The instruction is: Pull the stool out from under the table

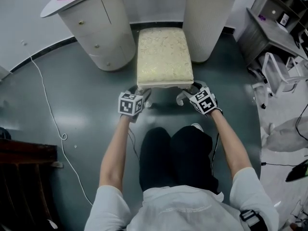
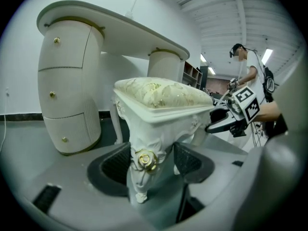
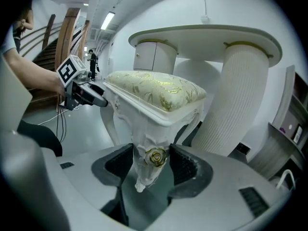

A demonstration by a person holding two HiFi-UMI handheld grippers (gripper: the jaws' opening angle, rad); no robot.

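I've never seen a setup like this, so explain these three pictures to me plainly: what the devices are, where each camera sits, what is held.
There is no robot here: a person holds a two-jaw gripper in each hand. The head view looks down from their head; the other two cameras ride on the grippers. On the dark floor, a cushioned stool stands between the pedestals of a white dressing table. The left gripper is closed on one front leg, the right gripper on the other.

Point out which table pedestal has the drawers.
The left pedestal: gold knobs mark its stacked drawer fronts. The right pedestal is plain ribbed, with no knobs showing.
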